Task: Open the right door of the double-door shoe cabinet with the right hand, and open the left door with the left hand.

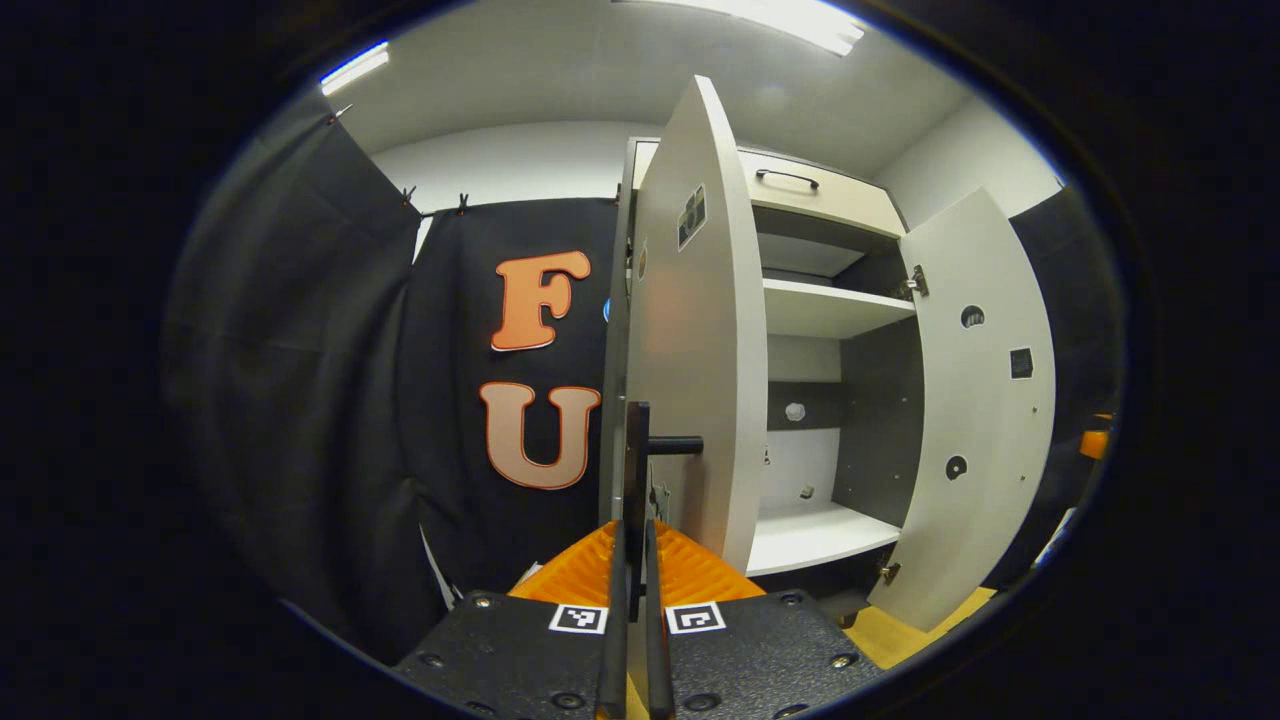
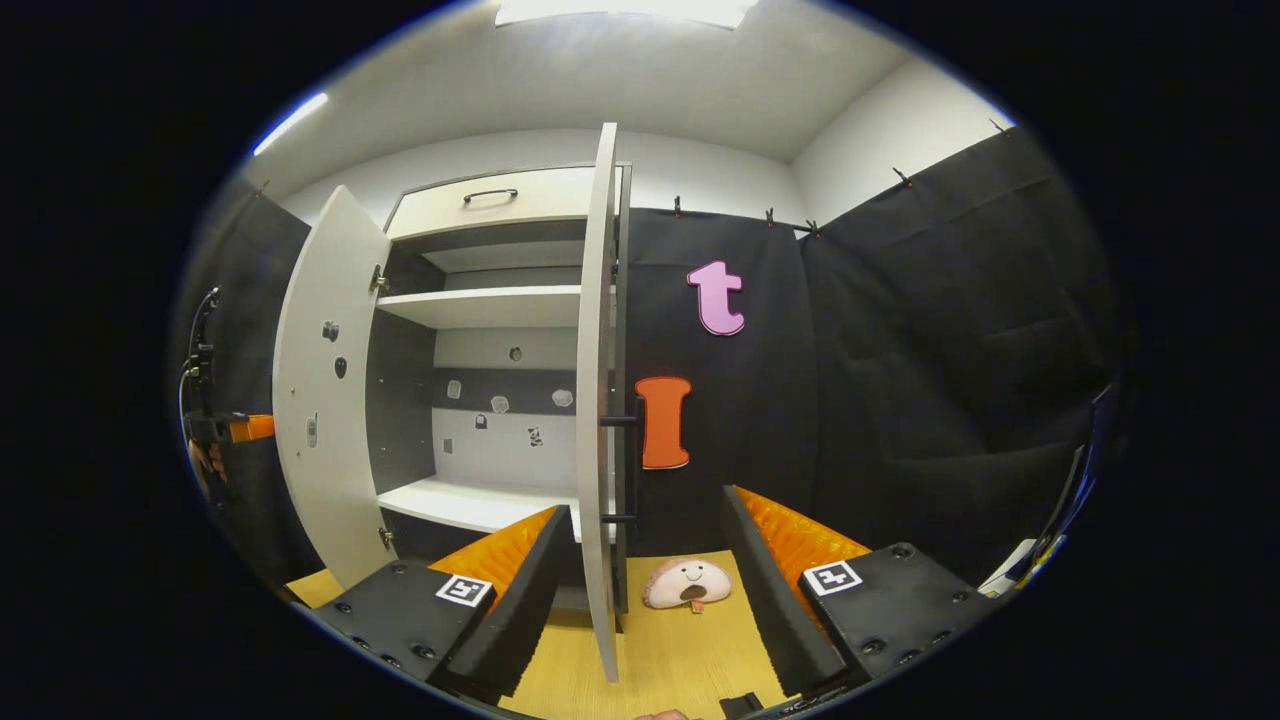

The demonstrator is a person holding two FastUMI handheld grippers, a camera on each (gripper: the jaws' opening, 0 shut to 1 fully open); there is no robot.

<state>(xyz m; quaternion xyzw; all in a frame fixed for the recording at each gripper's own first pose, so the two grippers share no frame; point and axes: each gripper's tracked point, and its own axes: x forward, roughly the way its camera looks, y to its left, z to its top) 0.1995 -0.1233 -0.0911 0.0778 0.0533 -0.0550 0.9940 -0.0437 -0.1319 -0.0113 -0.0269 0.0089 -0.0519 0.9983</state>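
Observation:
The white shoe cabinet stands with both doors swung out. In the left gripper view the left door is nearly edge-on, and my left gripper is shut on its black bar handle. The right door hangs open farther right. In the right gripper view the right door is edge-on between the fingers of my right gripper, which is wide open and touches nothing. Its black handle sits just beyond the fingertips. The left door stands open at the left.
A closed drawer with a dark handle tops the cabinet above bare shelves. A pink plush toy lies on the wooden floor by the right door's foot. Black cloth walls stand close on both sides.

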